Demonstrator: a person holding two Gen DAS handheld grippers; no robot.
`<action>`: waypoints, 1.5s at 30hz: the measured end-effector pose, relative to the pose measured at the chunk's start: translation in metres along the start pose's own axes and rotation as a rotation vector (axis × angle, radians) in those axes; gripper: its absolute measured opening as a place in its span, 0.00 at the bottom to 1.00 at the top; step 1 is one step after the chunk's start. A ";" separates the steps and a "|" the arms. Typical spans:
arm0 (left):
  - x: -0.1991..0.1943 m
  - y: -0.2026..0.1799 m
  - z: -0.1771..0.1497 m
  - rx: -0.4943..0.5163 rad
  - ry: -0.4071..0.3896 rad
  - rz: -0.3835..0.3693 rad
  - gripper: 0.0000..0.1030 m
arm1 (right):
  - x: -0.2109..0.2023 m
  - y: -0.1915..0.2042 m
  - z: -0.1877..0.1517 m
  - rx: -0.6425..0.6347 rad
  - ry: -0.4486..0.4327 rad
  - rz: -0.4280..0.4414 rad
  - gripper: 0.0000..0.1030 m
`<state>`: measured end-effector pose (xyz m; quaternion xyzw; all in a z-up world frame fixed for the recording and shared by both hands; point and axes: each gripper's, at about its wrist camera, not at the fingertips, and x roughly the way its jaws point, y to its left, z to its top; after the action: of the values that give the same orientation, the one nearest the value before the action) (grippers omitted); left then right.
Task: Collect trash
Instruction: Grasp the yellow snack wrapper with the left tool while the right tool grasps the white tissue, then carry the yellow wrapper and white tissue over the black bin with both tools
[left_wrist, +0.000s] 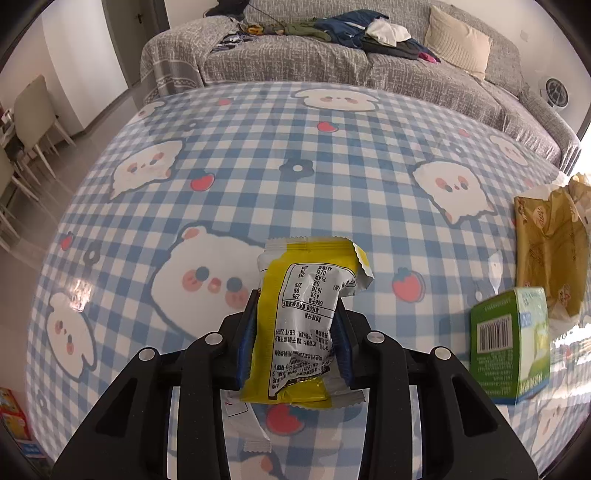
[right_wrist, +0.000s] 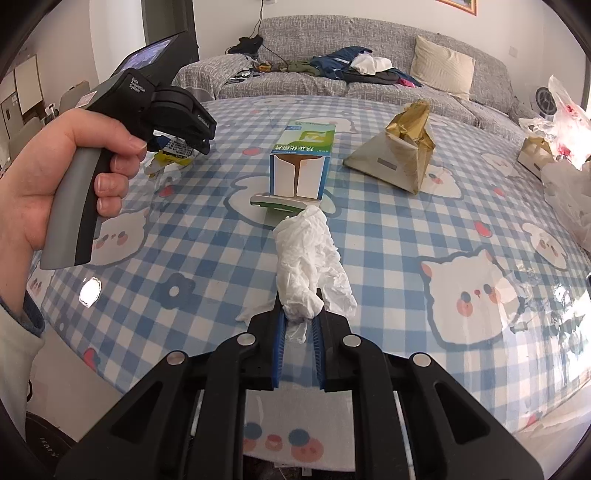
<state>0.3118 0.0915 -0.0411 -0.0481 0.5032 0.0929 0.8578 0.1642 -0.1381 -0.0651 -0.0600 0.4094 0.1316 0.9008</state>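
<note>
My left gripper (left_wrist: 295, 306) is shut on a yellow and silver snack wrapper (left_wrist: 306, 317), held above the checked tablecloth (left_wrist: 258, 147). In the right wrist view the left gripper (right_wrist: 192, 142) shows at the far left with the wrapper (right_wrist: 173, 151) in its jaws. My right gripper (right_wrist: 300, 306) is shut on a crumpled white tissue (right_wrist: 310, 266) that sticks out forward over the table. A green and blue carton (right_wrist: 301, 166) stands open beyond the tissue; it also shows in the left wrist view (left_wrist: 511, 343). A gold paper bag (right_wrist: 402, 155) lies behind it, also visible in the left wrist view (left_wrist: 550, 240).
A white plastic bag (right_wrist: 569, 162) and a small box (right_wrist: 535, 155) sit at the table's right edge. A grey sofa (left_wrist: 369, 62) with clothes and a cushion runs behind the table. Dining chairs (left_wrist: 33, 122) stand at the far left.
</note>
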 end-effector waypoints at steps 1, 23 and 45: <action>-0.003 0.000 -0.002 0.004 -0.003 0.003 0.34 | -0.002 0.000 -0.001 0.001 -0.001 -0.001 0.12; -0.061 0.017 -0.055 0.000 -0.032 -0.023 0.33 | -0.051 0.010 -0.023 0.021 -0.035 -0.014 0.12; -0.137 0.038 -0.161 0.008 -0.058 -0.083 0.33 | -0.103 0.015 -0.050 0.034 -0.072 -0.002 0.12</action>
<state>0.1011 0.0847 0.0005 -0.0628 0.4761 0.0562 0.8753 0.0586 -0.1538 -0.0204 -0.0405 0.3787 0.1257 0.9160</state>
